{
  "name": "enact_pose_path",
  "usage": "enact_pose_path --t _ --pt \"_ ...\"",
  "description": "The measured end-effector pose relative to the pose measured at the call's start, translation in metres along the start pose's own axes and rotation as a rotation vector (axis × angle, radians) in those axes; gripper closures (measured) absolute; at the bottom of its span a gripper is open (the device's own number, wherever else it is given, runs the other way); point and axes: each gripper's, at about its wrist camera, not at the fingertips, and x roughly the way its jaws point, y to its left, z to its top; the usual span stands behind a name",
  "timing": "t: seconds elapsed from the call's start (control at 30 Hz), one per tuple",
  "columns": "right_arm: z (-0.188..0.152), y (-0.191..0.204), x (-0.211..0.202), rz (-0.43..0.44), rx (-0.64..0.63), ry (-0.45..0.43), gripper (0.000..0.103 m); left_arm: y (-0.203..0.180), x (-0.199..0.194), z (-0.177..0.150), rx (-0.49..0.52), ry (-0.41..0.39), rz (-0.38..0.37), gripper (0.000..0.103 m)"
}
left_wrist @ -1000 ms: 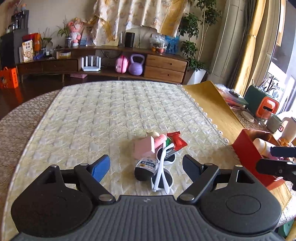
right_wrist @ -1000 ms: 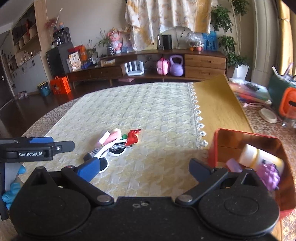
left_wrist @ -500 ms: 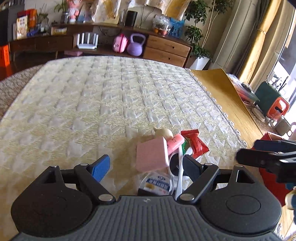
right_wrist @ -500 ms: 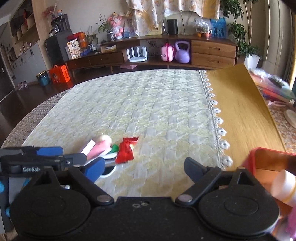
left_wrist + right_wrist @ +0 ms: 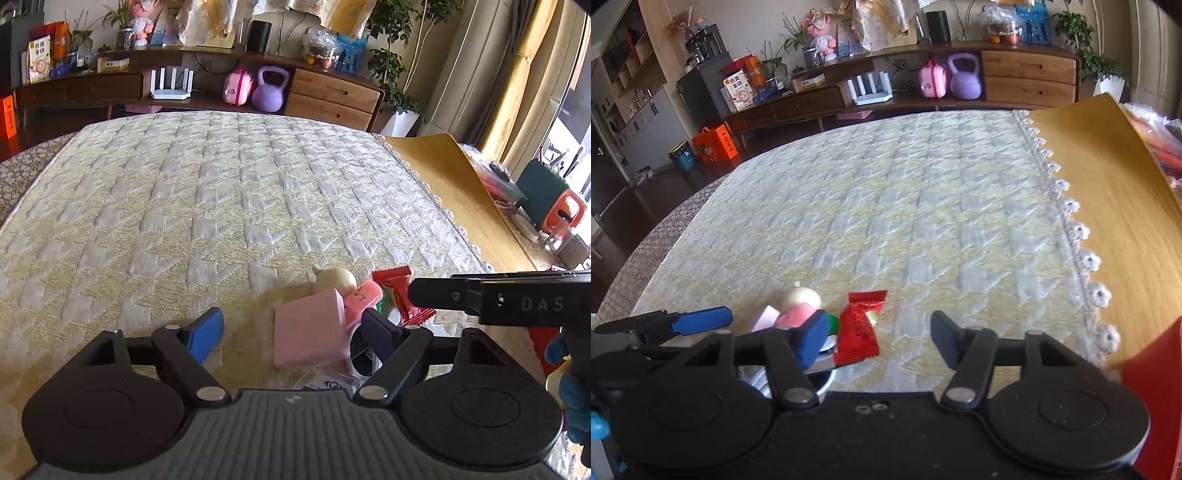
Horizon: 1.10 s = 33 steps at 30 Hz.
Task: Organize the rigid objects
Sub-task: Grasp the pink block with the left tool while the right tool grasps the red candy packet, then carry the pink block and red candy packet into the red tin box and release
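left gripper (image 5: 293,330): jaws wide apart but closing in a bit, hanging low over the near end of the pile. The pink block sits between the fingers and nothing is pinching it, so it's not gripping anything.
right gripper (image 5: 879,338): jaws closing right now, still clearly apart. The red candy wrapper lies in the gap closer to the blue-padded finger, and no pad is pressing on it.
pink block (image 5: 309,332): flat pink rectangle, tilted up on top of the other stuff, nearest the left gripper.
red candy wrapper (image 5: 860,326): shiny red packet on the right edge of the pile, lying flat on the surface.
pink tube (image 5: 360,297): poking out from behind the block, some dark print on it that I can't read.
cream bulb thing (image 5: 334,280): small, round and pale with a little tip (garlic or onion maybe?), at the far end of the pile, touching the block.
green bit (image 5: 832,323): just a sliver showing between the tube and the wrapper, can't tell what it is.
surface (image 5: 923,221): covered by a yellow and white woven cloth with a lace trim; the whole pile sits on the near part of it.
red bin (image 5: 1156,398): only a corner shows, at the right edge, well apart from the pile.
background: low wooden sideboard (image 5: 1027,75) with a purple kettlebell (image 5: 964,77) and a white router (image 5: 868,88).
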Motion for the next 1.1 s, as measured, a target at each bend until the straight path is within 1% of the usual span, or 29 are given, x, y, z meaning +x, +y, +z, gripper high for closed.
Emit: enact_pose_path --t 0.03,0.1,0.13,0.17,0.23,0.27,0.33,0.37,0.4,0.43,0.53,0.63,0.77,0.9,1.1 --pt "0.000 0.002 0.002 0.004 0.000 0.004 0.051 -0.001 0.000 0.000 -0.002 -0.002 0.003 0.026" --pt "0.000 0.004 0.006 0.009 0.003 0.012 0.053 -0.001 -0.001 0.000 -0.018 -0.002 0.003 0.031" --pt "0.000 0.004 0.007 0.013 0.011 0.013 0.056 0.000 -0.001 0.001 -0.028 -0.001 -0.008 0.038" --pt "0.002 0.004 0.009 0.017 0.020 0.015 0.057 0.000 -0.001 0.001 -0.038 0.004 -0.025 0.048" --pt "0.002 0.004 0.012 0.027 0.038 0.018 0.060 -0.001 -0.001 0.001 -0.036 0.012 -0.045 0.056" --pt "0.002 0.004 0.013 0.030 0.042 0.018 0.063 -0.003 0.000 0.001 -0.026 0.015 -0.043 0.060" --pt "0.002 0.005 0.015 0.033 0.046 0.020 0.070 -0.006 0.001 0.000 -0.012 0.011 -0.028 0.064" --pt "0.001 0.005 0.015 0.036 0.050 0.020 0.072 -0.005 0.001 -0.001 -0.015 0.009 -0.029 0.065" --pt "0.001 0.004 0.016 0.041 0.056 0.021 0.077 -0.003 0.001 -0.001 -0.026 0.009 -0.034 0.065" --pt "0.001 0.004 0.016 0.049 0.062 0.020 0.080 -0.002 0.001 0.000 -0.039 0.010 -0.039 0.065" --pt "0.000 0.002 0.014 0.049 0.072 0.007 0.081 0.000 0.001 0.001 -0.055 0.010 -0.044 0.066" --pt "-0.001 0.000 0.009 0.049 0.081 -0.014 0.082 -0.002 0.000 0.000 -0.040 0.007 -0.036 0.066" --pt "-0.005 -0.001 -0.004 0.044 0.092 -0.034 0.082 0.001 -0.002 0.001 -0.067 0.010 -0.039 0.067" --pt "-0.010 -0.003 -0.022 0.045 0.103 -0.051 0.082 0.001 -0.005 0.002 -0.081 0.017 -0.028 0.067" --pt "-0.022 -0.002 -0.053 0.039 0.104 -0.069 0.082 -0.001 -0.022 0.005 -0.094 0.000 -0.030 0.067"
